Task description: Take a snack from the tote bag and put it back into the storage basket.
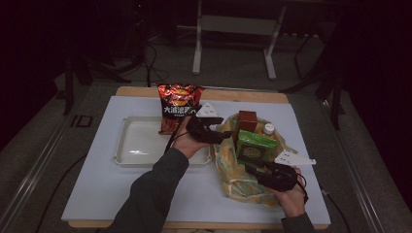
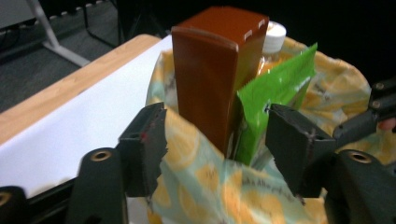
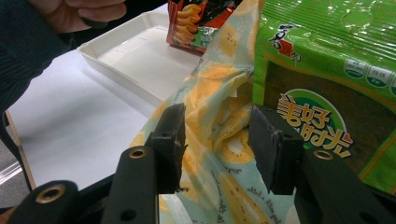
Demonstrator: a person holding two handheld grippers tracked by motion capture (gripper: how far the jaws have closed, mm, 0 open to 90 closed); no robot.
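Observation:
A yellow lemon-print cloth bag (image 1: pixel 233 180) lies at the right of the white mat. In it stand a brown box (image 1: pixel 247 120), a green snack packet (image 1: pixel 255 148) and a white-capped bottle (image 1: pixel 268 128). My left gripper (image 1: pixel 224 136) is at the bag's left rim. In the left gripper view its jaws are open (image 2: pixel 219 140), with the bag's cloth edge (image 2: pixel 210 196) loose between them, in front of the brown box (image 2: pixel 210 70) and the green packet (image 2: pixel 280 88). My right gripper (image 1: pixel 251 169) is at the bag's near side, open (image 3: pixel 217 140), with cloth (image 3: pixel 219 93) between its jaws beside the green packet (image 3: pixel 327 70).
A white tray (image 1: pixel 131 145) sits left of the bag, with a red chip bag (image 1: pixel 179 107) standing at its far right corner. The white mat (image 1: pixel 97 194) covers a wooden table (image 1: pixel 141 91). Metal stand legs (image 1: pixel 197 53) rise beyond the far edge.

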